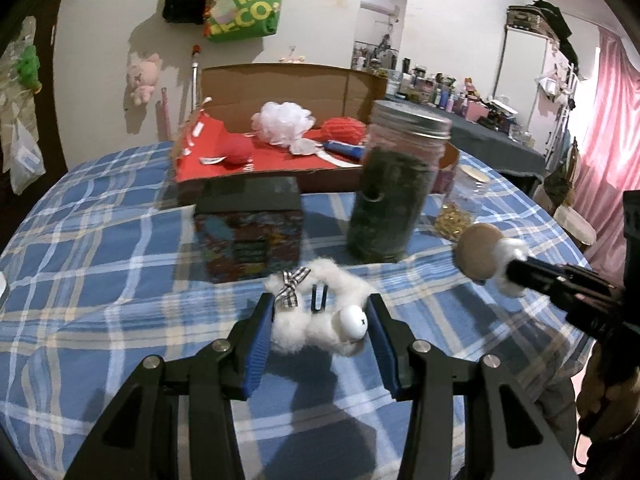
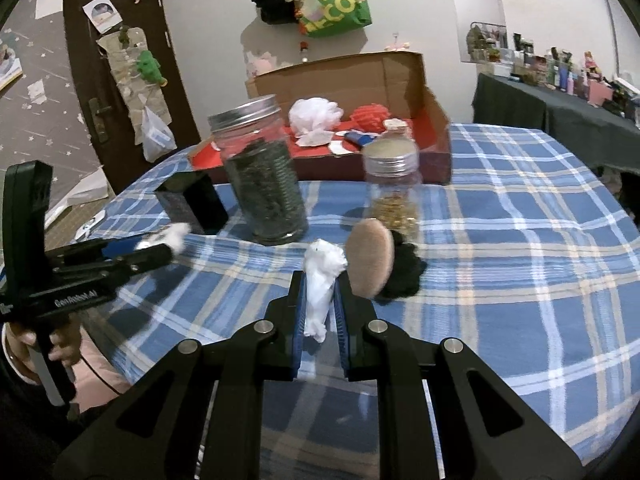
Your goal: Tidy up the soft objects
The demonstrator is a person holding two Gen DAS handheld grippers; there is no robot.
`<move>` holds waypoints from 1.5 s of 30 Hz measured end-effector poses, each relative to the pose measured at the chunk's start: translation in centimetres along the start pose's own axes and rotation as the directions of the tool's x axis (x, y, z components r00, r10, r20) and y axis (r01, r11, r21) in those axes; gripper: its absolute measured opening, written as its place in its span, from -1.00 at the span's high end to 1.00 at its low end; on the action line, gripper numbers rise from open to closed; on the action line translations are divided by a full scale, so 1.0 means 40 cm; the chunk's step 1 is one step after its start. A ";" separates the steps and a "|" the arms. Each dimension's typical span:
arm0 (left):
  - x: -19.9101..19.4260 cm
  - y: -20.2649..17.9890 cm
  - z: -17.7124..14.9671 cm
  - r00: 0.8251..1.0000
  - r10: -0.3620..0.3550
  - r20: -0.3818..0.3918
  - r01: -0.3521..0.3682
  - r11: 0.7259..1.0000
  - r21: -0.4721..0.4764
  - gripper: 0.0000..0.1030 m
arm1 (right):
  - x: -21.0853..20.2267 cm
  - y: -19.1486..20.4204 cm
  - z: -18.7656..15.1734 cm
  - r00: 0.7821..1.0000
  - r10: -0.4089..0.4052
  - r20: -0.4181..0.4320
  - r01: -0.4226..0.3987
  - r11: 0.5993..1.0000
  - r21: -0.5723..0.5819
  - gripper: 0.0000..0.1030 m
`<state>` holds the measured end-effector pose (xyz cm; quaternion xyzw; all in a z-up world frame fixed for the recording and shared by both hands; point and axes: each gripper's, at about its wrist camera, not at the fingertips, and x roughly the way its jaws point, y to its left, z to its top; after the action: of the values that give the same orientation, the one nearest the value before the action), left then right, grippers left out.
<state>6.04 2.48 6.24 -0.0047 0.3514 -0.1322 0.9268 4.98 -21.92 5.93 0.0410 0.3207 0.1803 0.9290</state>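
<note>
In the left wrist view my left gripper [image 1: 320,304] is shut on a white fluffy plush toy [image 1: 316,324] with a checked bow and a round white face, held over the blue plaid tablecloth [image 1: 100,280]. The right wrist view shows my right gripper [image 2: 320,280] shut tight on a white fabric tuft [image 2: 320,276]. That tuft is joined to a round tan puff [image 2: 370,258], which sticks out to the right of the fingers. A black fluffy mass [image 2: 404,274] sits behind the puff; whether it is attached I cannot tell. Both grippers hover side by side above the table's near half.
An open cardboard box [image 1: 288,84] with a red floor stands at the back, holding a white mesh pouf [image 1: 282,122], a red ball [image 1: 238,150] and red yarn [image 1: 344,130]. In front stand a tall green-filled jar [image 1: 384,200], a smaller jar [image 2: 394,184] and a dark box [image 1: 250,232].
</note>
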 end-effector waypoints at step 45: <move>0.124 0.308 0.168 0.999 -0.039 -0.038 0.043 0.994 0.097 0.06 | 0.169 -0.251 0.250 0.993 0.023 -0.115 -0.033 0.995 -0.091 0.75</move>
<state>16.96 12.58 6.80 0.0356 0.3608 -0.1683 0.9166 19.11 -28.46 7.98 -0.0082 0.3635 0.2102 0.9075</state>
